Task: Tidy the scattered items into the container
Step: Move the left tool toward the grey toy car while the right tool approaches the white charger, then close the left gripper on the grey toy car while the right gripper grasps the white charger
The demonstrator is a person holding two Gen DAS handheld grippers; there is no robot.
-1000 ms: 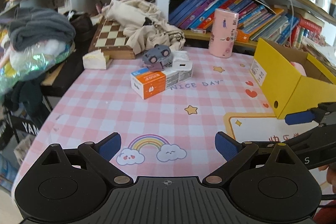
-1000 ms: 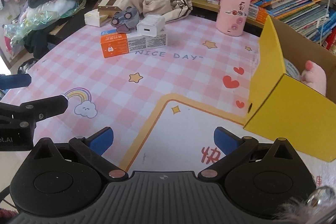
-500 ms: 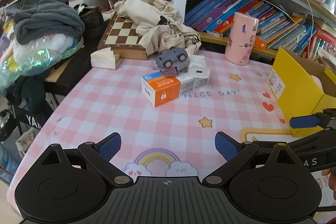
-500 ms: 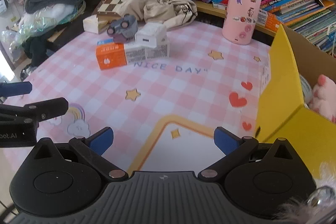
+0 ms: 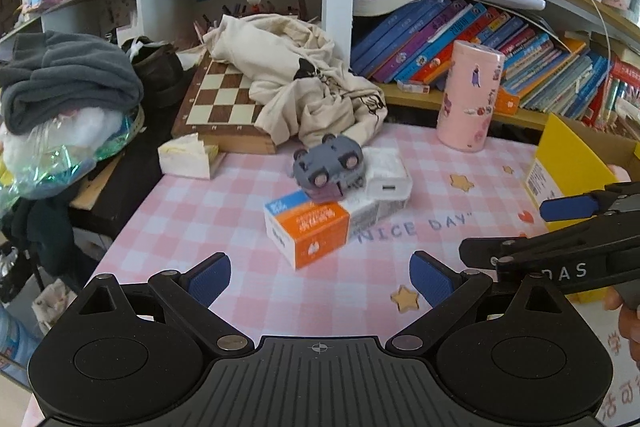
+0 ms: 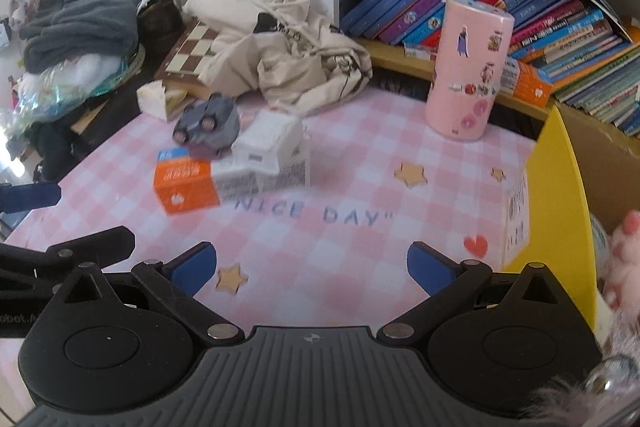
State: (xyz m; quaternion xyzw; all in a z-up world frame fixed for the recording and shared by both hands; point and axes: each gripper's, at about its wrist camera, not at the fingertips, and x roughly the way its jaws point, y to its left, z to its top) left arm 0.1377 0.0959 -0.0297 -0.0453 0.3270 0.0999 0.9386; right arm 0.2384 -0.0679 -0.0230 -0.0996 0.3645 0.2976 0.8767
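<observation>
Both cameras have closed on the orange box (image 5: 306, 227) at twelve o'clock; left gripper (image 5: 320, 277) and right gripper (image 6: 310, 267) spread empty, pickup for the yellow container (image 6: 560, 195) likely next.

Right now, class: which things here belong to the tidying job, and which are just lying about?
Job: toy car, charger, orange box, yellow box, left gripper, right gripper, both open.

Lying about: chessboard, cloth bag, pink tin, books, grey blanket.
</observation>
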